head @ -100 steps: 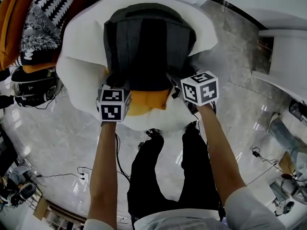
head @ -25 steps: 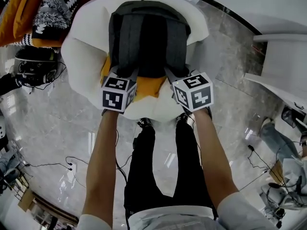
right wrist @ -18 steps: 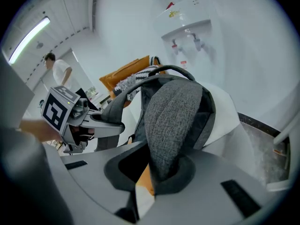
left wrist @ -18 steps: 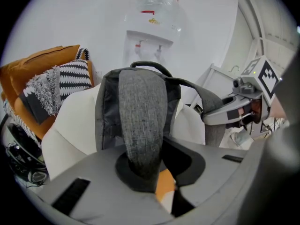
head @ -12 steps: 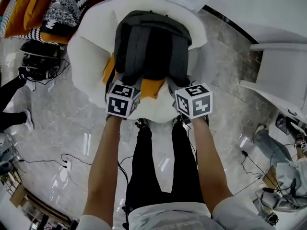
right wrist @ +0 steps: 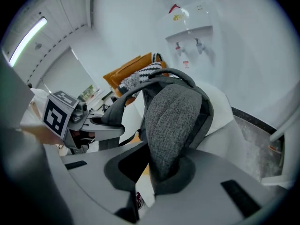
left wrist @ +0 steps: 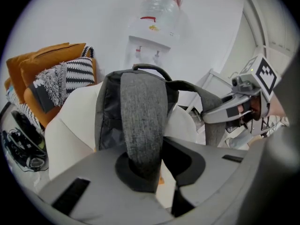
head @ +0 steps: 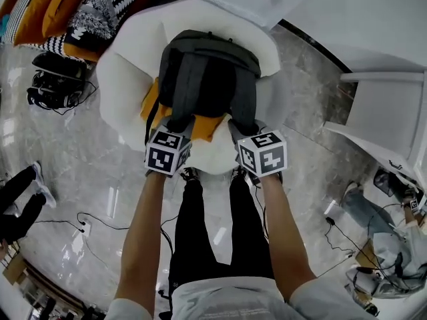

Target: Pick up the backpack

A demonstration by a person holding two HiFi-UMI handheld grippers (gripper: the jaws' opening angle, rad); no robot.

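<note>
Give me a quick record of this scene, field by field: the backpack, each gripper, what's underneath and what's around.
backpack: grey, upright over the armchair, straps toward the person
left gripper: fingers closed on the left strap
right gripper: fingers closed on the right strap
armchair: white, with an orange cushion on the seat
clear of the seat: cannot tell
behind: water dispenser
beside the chair: orange and striped pillows
</note>
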